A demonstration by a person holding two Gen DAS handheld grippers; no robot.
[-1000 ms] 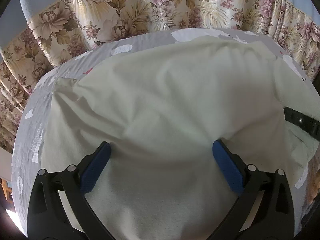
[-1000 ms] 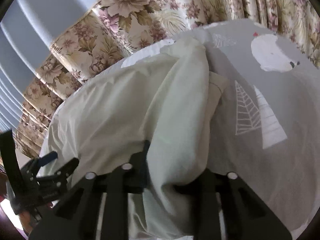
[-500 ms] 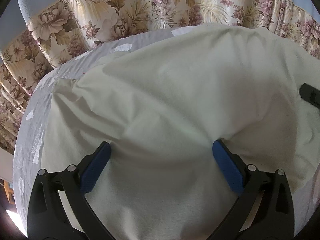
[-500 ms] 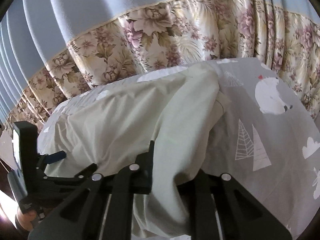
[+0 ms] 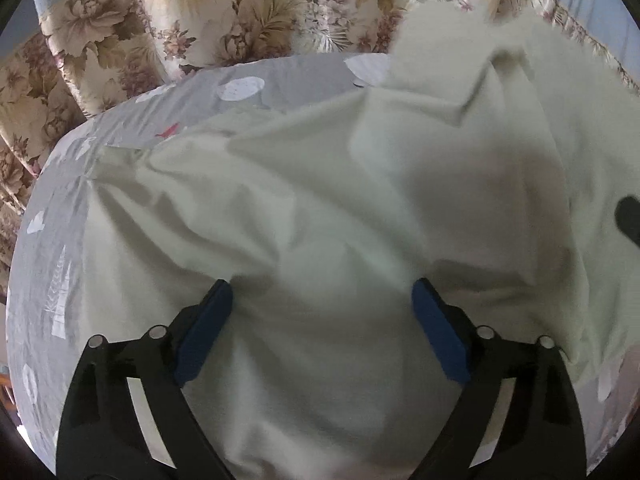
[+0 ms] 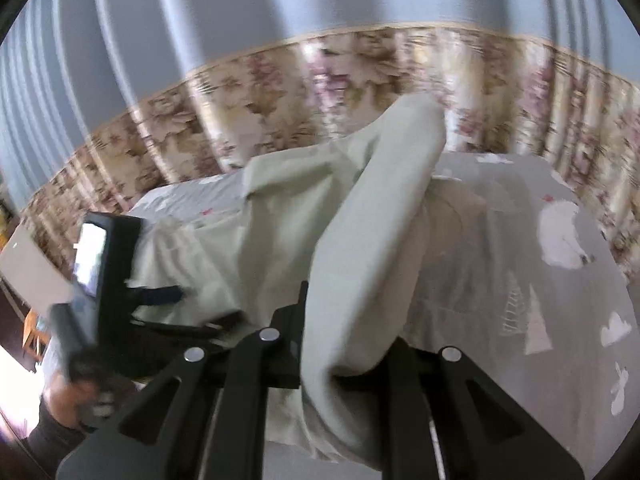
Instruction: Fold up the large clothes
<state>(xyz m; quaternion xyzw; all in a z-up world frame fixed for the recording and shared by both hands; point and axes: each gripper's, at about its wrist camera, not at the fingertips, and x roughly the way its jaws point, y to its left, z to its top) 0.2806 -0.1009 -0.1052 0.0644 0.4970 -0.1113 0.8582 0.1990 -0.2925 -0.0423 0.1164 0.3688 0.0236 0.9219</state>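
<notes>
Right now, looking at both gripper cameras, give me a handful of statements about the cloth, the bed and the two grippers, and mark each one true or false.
1. The right gripper is clamped on a fold of the pale garment. True.
2. The left gripper has its blue pads pinched tight together. False: they stand wide apart over the garment, and the jaws are closing.
3. The garment lies on a grey printed bedsheet. True.
4. The curtain behind the bed is plain white. False: it has a floral band below plain blue.
5. The garment is dark blue. False: it is pale cream.
</notes>
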